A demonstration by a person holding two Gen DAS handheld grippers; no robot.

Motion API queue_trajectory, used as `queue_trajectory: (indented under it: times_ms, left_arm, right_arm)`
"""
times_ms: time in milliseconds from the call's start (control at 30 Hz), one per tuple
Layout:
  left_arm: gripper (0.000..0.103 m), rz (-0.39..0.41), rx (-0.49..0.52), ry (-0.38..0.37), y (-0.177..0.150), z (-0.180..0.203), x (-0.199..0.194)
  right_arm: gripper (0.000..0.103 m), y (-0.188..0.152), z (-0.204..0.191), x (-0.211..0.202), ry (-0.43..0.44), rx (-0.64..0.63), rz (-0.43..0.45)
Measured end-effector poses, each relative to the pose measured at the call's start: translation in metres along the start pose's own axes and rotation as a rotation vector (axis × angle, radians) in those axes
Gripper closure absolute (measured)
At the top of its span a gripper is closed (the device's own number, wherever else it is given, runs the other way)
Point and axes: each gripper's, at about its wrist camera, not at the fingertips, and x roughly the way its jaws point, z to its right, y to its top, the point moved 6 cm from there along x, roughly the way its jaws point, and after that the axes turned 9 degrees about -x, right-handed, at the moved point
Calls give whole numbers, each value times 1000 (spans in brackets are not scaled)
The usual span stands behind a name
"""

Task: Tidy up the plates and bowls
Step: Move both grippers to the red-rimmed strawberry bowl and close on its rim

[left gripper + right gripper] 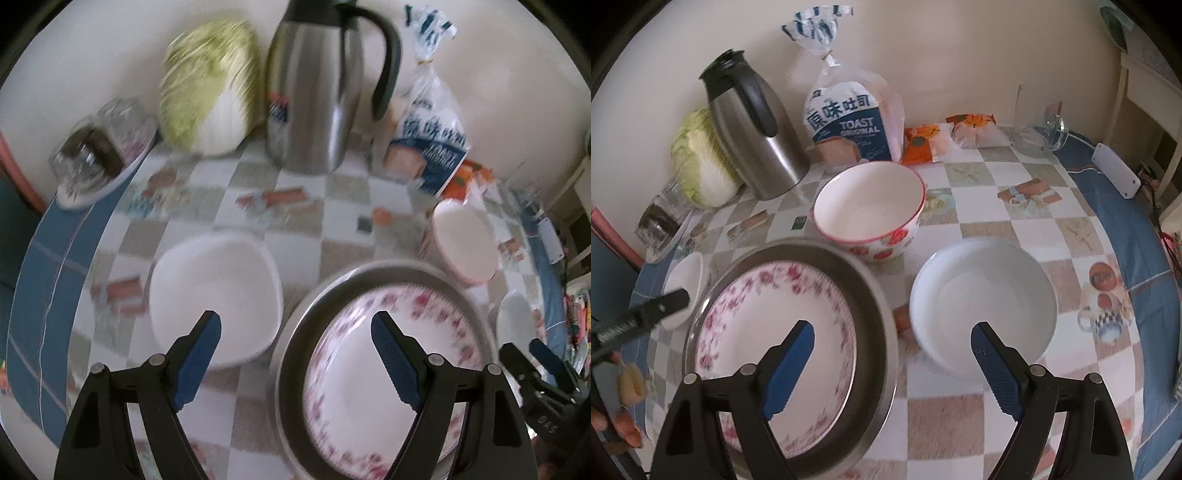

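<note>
Nearest the cameras, both grippers hang above the table with their blue-padded jaws spread wide and nothing between them. The left gripper (pixel 295 356) straddles the gap between 2 dishes; the right gripper (pixel 892 363) does the same further right, and its black frame shows at the lower right edge of the left wrist view.

Just under them sits the round flower-patterned porcelain plate (pixel 775 332), lying flat inside a larger dark-rimmed metal plate (pixel 875 314). That nesting looks like the start of a stack, small on large, so I judge the plates partly gathered.

To the left of this stack, the shallow square-edged white dish (pixel 216 299) lies alone on the checked tablecloth (pixel 979 192), close to the metal rim but apart from it. To the right of the stack, the plain round white bowl (pixel 982 306) stands upright, also near it without touching. With 1 gripper poised beside each loose piece, either could be taken by its rim next.

Behind the stack stands the deeper white bowl with a red rim and red flowers (pixel 870 212), right way up and seemingly just touching the metal plate's far edge.

Along the wall, well apart from the dishes, are a stainless steel jug with a black handle (pixel 753 136), a pale green cabbage (pixel 210 88), a bag of toast bread (pixel 849 125) and some glassware on the left (pixel 99 147), likely pushed back to leave working room.
</note>
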Motion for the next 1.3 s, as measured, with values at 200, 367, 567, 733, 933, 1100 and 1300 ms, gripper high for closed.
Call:
queue_trajectory:
  times_ms: [200, 367, 567, 733, 933, 1100, 1300]
  left_arm:
    - [5, 80, 78, -54, 53, 31, -12]
    - [1, 95, 78, -103, 83, 52, -9]
    - [1, 23, 55, -177, 87, 78, 17]
    - [2, -1, 81, -119, 80, 93, 45]
    - [36, -86, 107, -130, 64, 114, 78]
    - [57, -156, 115, -173, 49, 133, 101]
    - [88, -201, 145, -181, 34, 149, 116]
  right_arm:
    - [14, 44, 17, 1, 23, 31, 43]
    - [14, 83, 30, 6, 6, 21, 63]
    - [15, 99, 36, 32, -7, 14, 14]
    - [44, 96, 40, 62, -18, 29, -51]
    - [66, 90, 38, 88, 11, 31, -97]
    - [82, 87, 34, 104, 30, 24, -131]
    - [89, 83, 37, 114, 56, 43, -150]
